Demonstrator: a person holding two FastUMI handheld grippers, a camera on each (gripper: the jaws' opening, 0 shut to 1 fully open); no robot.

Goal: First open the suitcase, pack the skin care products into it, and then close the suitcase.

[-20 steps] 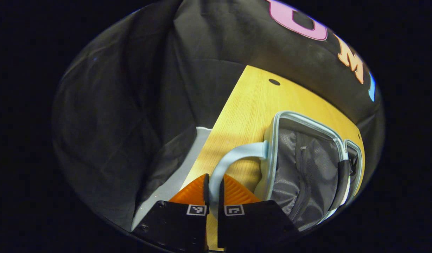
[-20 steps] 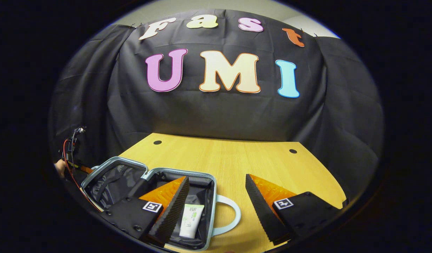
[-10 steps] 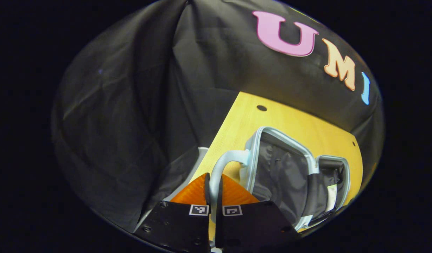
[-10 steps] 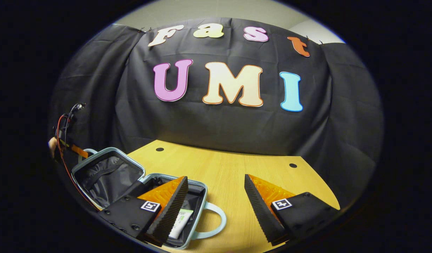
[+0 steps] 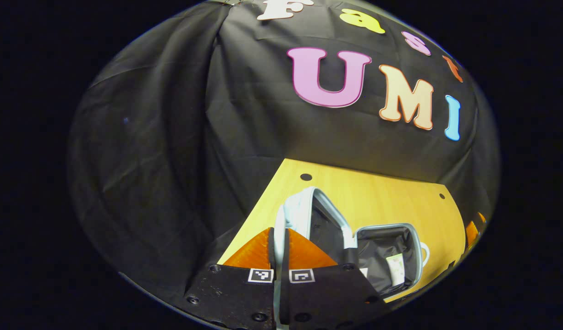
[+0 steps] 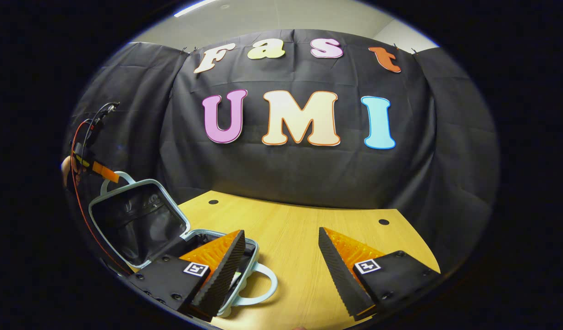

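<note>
Suitcase (image 6: 139,224) half-open, tube (image 5: 395,269) inside; left gripper (image 5: 279,243) clamps lid handle (image 5: 279,220); right gripper (image 6: 281,256) apart.

Left gripper view: close behind the suitcase lid (image 5: 325,220), looking across the table (image 5: 382,201) toward the wall, with the open case at 4 o'clock. Right gripper view: low over the table (image 6: 300,229), facing the wall, the same suitcase (image 6: 139,224) at 8 o'clock. Shared: suitcase, table, wall.

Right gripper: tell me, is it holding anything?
No, the right gripper stands wide open over the bare table, beside the suitcase.
</note>
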